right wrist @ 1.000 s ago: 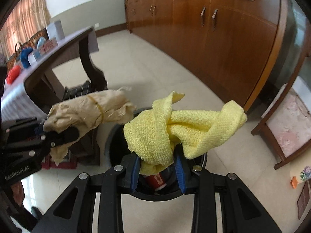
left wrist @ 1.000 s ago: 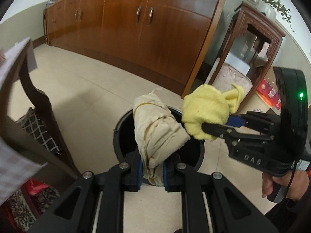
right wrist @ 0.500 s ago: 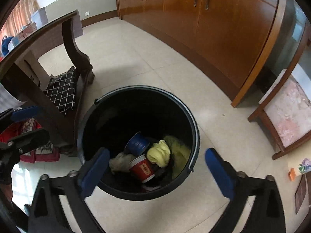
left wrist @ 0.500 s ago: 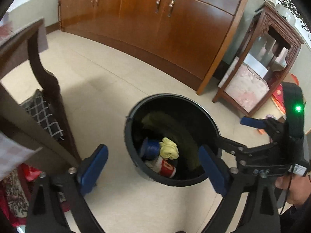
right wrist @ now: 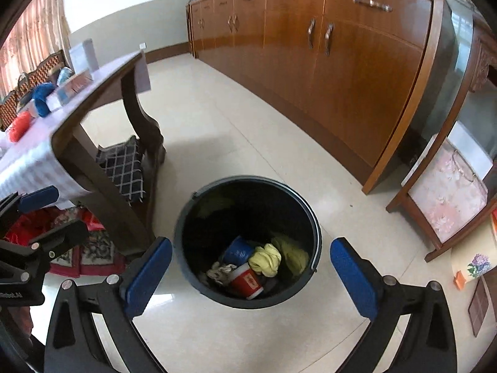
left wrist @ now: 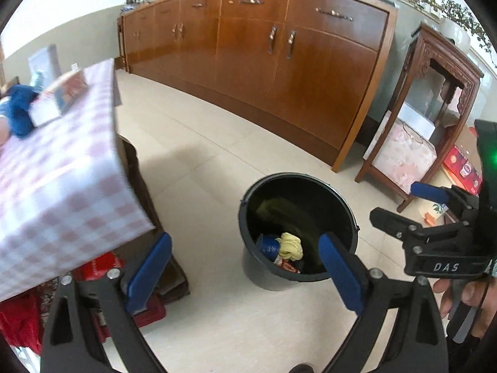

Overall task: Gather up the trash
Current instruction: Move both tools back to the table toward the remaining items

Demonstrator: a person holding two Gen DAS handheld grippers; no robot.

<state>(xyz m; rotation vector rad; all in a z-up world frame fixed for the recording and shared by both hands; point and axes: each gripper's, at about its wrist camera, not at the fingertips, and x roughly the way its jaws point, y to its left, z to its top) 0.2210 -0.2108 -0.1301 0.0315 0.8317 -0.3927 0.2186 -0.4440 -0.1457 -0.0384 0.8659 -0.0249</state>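
A black bin stands on the tiled floor below both grippers. Inside it lie a yellow cloth, a blue cup, a red-and-white cup, a crumpled beige wrapper and an olive cloth. The yellow cloth and blue cup also show in the left wrist view. My left gripper hangs wide open above the bin, holding nothing. Beside it my right gripper is wide open and holds nothing. Each appears in the other's view: right gripper, left gripper.
A table with a pink checked cloth juts in close on the left, its dark leg next to the bin. A box and a blue object lie on it. A long wooden sideboard and a carved stand are behind.
Both grippers opened and let go: the beige bundle and the yellow cloth left the jaws and now lie in the bin. Both grippers rose and drew back from the bin.
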